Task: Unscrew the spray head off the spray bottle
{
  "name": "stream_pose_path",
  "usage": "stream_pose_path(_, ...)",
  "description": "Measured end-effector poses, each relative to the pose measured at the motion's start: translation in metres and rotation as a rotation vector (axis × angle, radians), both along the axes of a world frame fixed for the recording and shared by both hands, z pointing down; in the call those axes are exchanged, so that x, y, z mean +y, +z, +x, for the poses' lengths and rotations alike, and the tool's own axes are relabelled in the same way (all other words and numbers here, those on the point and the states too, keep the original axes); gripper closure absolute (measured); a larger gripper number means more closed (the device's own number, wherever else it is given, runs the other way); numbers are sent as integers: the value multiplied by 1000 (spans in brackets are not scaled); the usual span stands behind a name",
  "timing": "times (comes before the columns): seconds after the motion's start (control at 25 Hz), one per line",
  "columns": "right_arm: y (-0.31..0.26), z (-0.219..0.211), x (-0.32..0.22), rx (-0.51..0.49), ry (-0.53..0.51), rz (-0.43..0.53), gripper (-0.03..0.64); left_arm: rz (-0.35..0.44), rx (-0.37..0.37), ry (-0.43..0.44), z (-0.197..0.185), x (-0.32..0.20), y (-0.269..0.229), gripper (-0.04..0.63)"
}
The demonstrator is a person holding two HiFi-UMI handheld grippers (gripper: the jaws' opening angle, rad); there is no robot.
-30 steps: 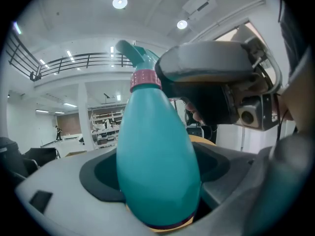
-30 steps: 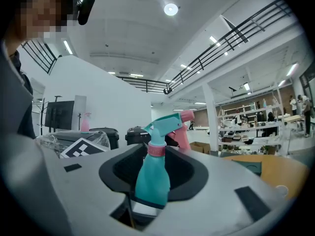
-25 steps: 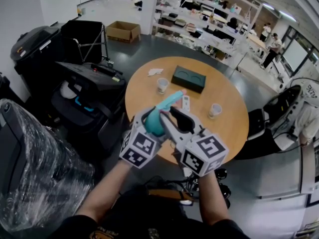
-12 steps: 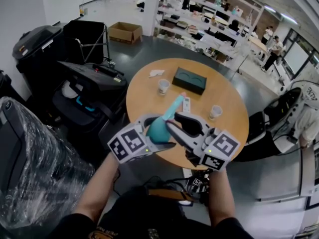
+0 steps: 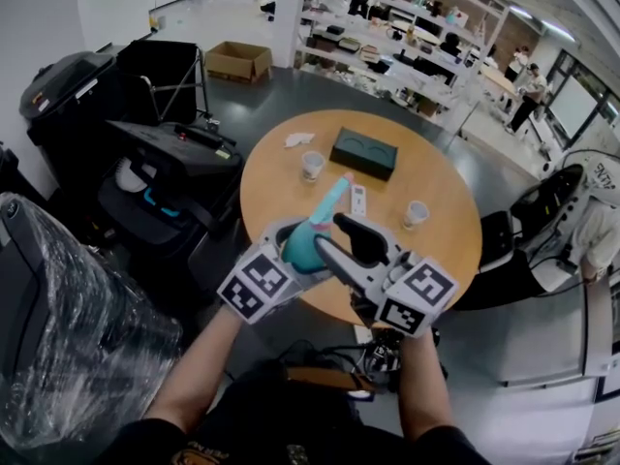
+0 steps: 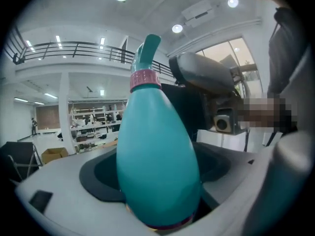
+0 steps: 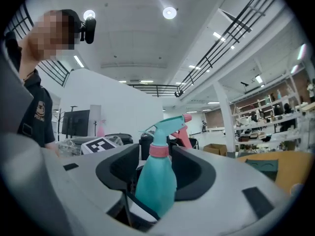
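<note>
Over the near edge of a round wooden surface (image 5: 446,201), mid-frame, the left hand-held gripper (image 5: 296,242) clamps a teal spray bottle (image 5: 306,245), its spray head (image 5: 336,193) still on. The right hand-held gripper (image 5: 341,227) has just been opening its jaws, which now stand wide either side of the bottle, not gripping.

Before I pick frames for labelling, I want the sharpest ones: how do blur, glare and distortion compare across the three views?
Head view: evenly lit and sharp on the table, with straight lines bending toward the edges. Left gripper view: the spray bottle sits so near that it looks slightly soft, and the corners are dark. Right gripper view: the bottle is crisp, and a ceiling lamp glares a little.
</note>
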State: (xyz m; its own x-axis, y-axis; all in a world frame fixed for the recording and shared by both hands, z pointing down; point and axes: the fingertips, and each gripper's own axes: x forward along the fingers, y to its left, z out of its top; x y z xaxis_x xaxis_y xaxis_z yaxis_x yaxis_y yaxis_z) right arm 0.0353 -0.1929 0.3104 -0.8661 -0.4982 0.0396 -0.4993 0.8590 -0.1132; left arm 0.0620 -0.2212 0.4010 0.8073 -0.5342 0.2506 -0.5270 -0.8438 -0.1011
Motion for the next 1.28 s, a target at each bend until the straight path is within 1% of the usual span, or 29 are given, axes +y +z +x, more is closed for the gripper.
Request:
stream_pose_path(0.08,3,1,-4,-10,44,-21,416,1,-9,-40,0,-4,2,175)
stream_pose_path(0.24,6,-1,-14,-8,135,-39,416,28,-61,-111,-5,-11,9,175)
stream_pose_path(0.32,8,-5,-17,6,169,-42,416,44,-90,-131,-7,-14,13,175)
stream_pose_path(0.44,11,-9,-20,35,205,-36,422,45,-113,-139,-7,-13,17,175)
stream_pose_path(0.48,12,-9,-21,43,217,-33,433,44,-115,-137,-7,-13,17,175)
stream_pose_path(0.52,12,-8,-22,49,226,-30,463,41,-116,-134,-6,-12,18,173)
stream_pose_path(0.56,13,-8,-22,53,229,-28,474,38,-118,-129,-7,-12,19,175)
stream_pose_path(0.64,14,-8,-22,55,217,-25,474,32,-119,-110,-7,-10,20,175)
stream_pose_path(0.72,14,-8,-20,52,186,-22,476,25,-114,-73,-5,-7,20,175)
stream_pose_path(0.8,12,-6,-16,46,144,-18,477,9,-101,-15,-3,-1,17,175)
stream_pose_path(1.0,3,-2,-3,20,14,2,479,-30,-46,204,7,22,6,175)
stream_pose_path(1.12,-3,0,9,15,-81,25,480,-44,-13,330,13,40,-3,175)
stream_pose_path(1.2,-7,2,17,10,-151,36,480,-39,-11,390,15,50,-7,175)
stream_pose_path(1.28,-10,4,24,6,-207,44,482,-21,-17,427,16,56,-10,175)
